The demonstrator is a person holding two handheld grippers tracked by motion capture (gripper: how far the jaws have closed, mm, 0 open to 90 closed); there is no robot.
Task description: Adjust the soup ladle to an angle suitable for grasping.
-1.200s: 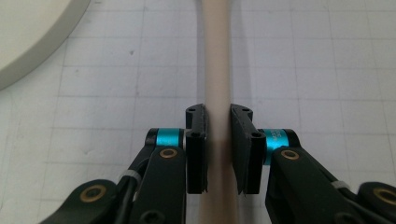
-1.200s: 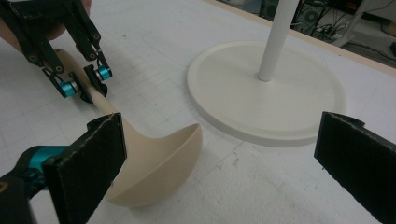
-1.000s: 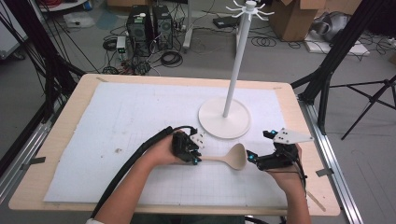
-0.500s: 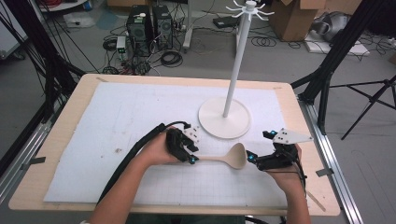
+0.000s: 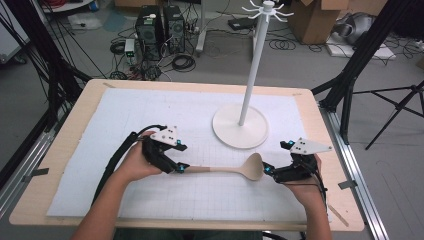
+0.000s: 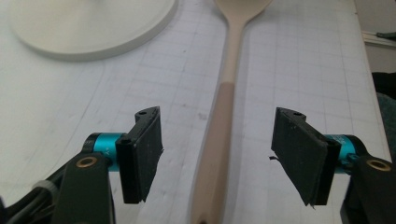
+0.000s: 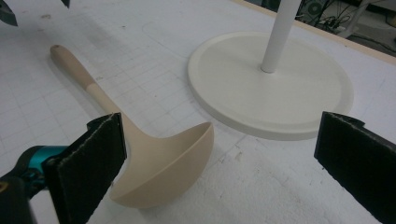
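Note:
A beige wooden ladle (image 5: pixel 235 170) lies flat on the white mat, bowl to the right. My left gripper (image 5: pixel 181 168) is at the end of its handle. In the left gripper view the handle (image 6: pixel 219 130) runs up between the pads (image 6: pixel 144 149), which stand well clear of it on both sides; these jaws have just been opening. My right gripper (image 5: pixel 267 170) rests beside the bowl, open. The right gripper view shows the bowl (image 7: pixel 163 163) next to its left pad (image 7: pixel 88 168), with bare mat between the pads.
A white hook stand with a round base (image 5: pixel 240 127) and tall pole (image 5: pixel 254 65) stands just beyond the ladle. A white gridded mat (image 5: pixel 150 115) covers the wooden table (image 5: pixel 70 145). Cables trail from the left gripper along the forearm.
My left gripper let go of the ladle's handle, opened, and drew back to the left along it. The ladle and the right gripper stayed where they were.

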